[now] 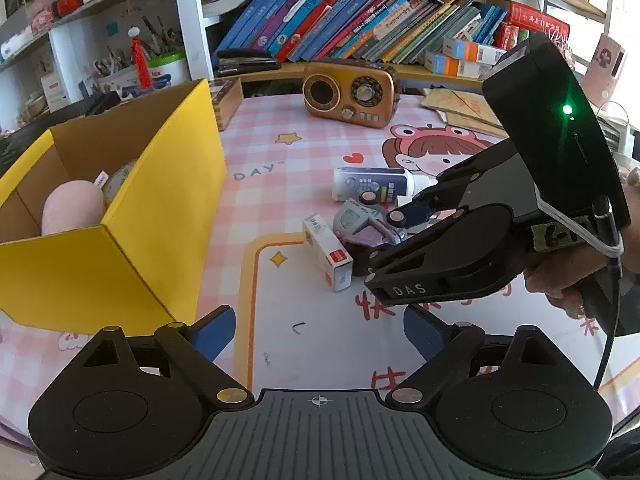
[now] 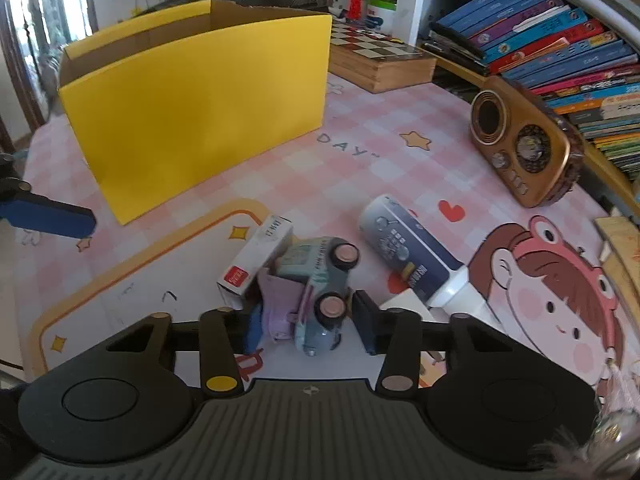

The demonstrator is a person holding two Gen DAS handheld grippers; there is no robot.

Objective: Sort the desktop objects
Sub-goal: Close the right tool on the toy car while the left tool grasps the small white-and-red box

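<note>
A pale blue and purple toy car (image 2: 316,280) lies on its side on the pink checked desk mat, and my right gripper (image 2: 308,312) is shut on it, one pad on the purple side and the other by a wheel. The left wrist view shows the same car (image 1: 360,224) between the right gripper's (image 1: 380,244) fingers, with a hand on the grip. A small white carton (image 2: 256,260) leans against the car, and a blue-labelled white bottle (image 2: 404,248) lies just right of it. My left gripper (image 1: 318,320) stands open over bare mat, holding nothing.
An open yellow cardboard box (image 1: 160,200) stands at the left with a pink plush (image 1: 72,208) inside. A brown retro radio (image 1: 350,94) sits at the back. A wooden chessboard case (image 2: 376,56) lies beside the box. Shelves of books (image 1: 360,12) line the far edge.
</note>
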